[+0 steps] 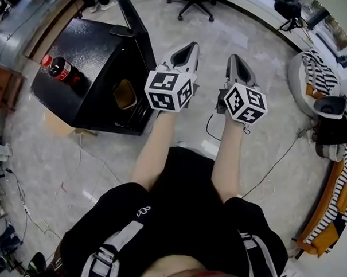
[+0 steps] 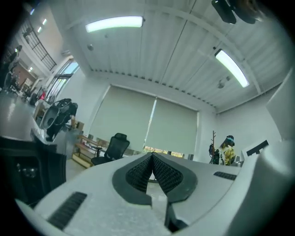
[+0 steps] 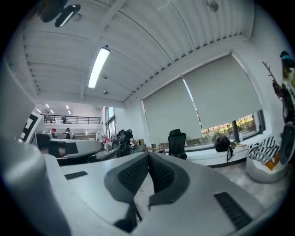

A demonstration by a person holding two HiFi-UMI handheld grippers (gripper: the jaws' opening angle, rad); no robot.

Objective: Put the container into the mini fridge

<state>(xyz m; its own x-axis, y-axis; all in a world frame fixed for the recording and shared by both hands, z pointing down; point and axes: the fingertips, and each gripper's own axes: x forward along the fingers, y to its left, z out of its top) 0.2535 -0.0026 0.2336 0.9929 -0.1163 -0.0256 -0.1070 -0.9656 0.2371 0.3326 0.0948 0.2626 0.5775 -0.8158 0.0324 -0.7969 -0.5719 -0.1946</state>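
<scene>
Tan container (image 1: pixel 125 94) appears lodged inside black box-shaped mini fridge (image 1: pixel 97 45), upper left; door not shut. Left gripper (image 1: pixel 193 46) and right gripper (image 1: pixel 234 57): jaws pressed together, nothing held.

The person is holding the left gripper (image 1: pixel 191 47) and the right gripper (image 1: pixel 235 57) side by side over the marble floor (image 1: pixel 258 35), both pointing forward with jaws drawn together. Just left of them a black mini fridge (image 1: pixel 91 51) is standing with its door open, a cola bottle (image 1: pixel 61 70) lying on its top and a tan container (image 1: pixel 125 94) showing inside
</scene>
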